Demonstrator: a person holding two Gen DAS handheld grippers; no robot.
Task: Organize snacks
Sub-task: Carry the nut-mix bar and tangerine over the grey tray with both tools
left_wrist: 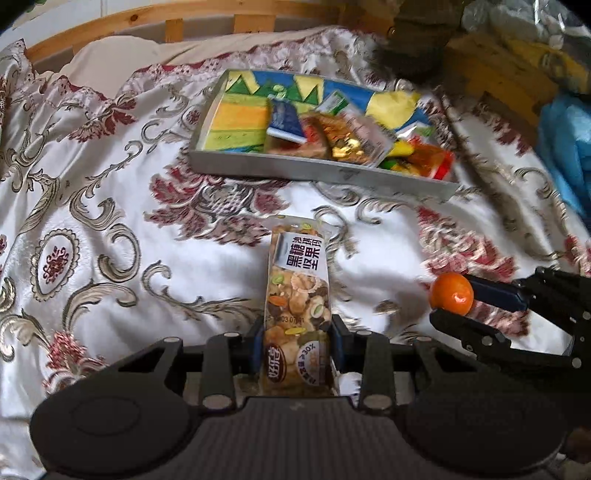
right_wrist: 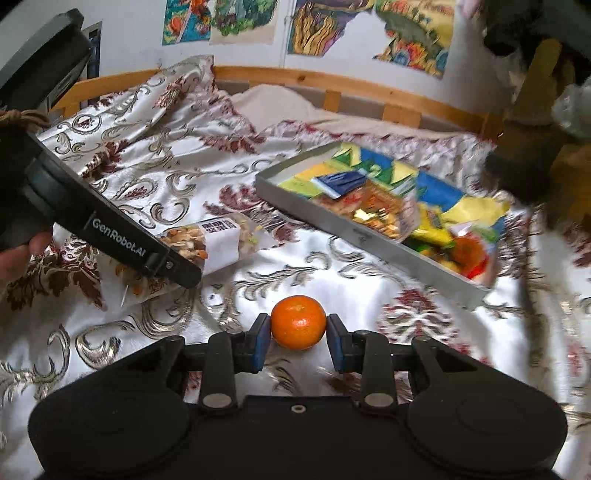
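Closest to the left wrist camera, the left gripper [left_wrist: 297, 345] squeezes a long nut bar [left_wrist: 297, 295] in a see-through wrapper, with a blue pad pressing on each side of its lower end. Its top end sticks out ahead, toward the tray [left_wrist: 317, 171]. It has a white label with dark letters (you can see nuts and seeds through the wrapper). Off to the right in that view, the right gripper [left_wrist: 452, 301] comes in from the side and is closed on a small orange [left_wrist: 451, 293]. From the right wrist camera, the orange [right_wrist: 298, 322] sits snug between the two blue pads of the right gripper [right_wrist: 298, 338], with a pad touching each side. Below both grippers is a bed with a shiny white bedspread [right_wrist: 332, 280] covered in red flowers and grey swirls. The grey tray [right_wrist: 369, 232] rests on the bedspread, farther back and to the right. Its bottom is painted blue, yellow and green, and a pile of snack packets [right_wrist: 373, 206] fills its right part, with a blue packet [right_wrist: 341, 182] on top near the middle. A wooden bed rail [right_wrist: 332, 79] runs behind the bed, and bright pictures [right_wrist: 321, 26] hang on the wall above it. At the left edge of the right wrist view, a hand [right_wrist: 22, 254] holds the left gripper's black body.
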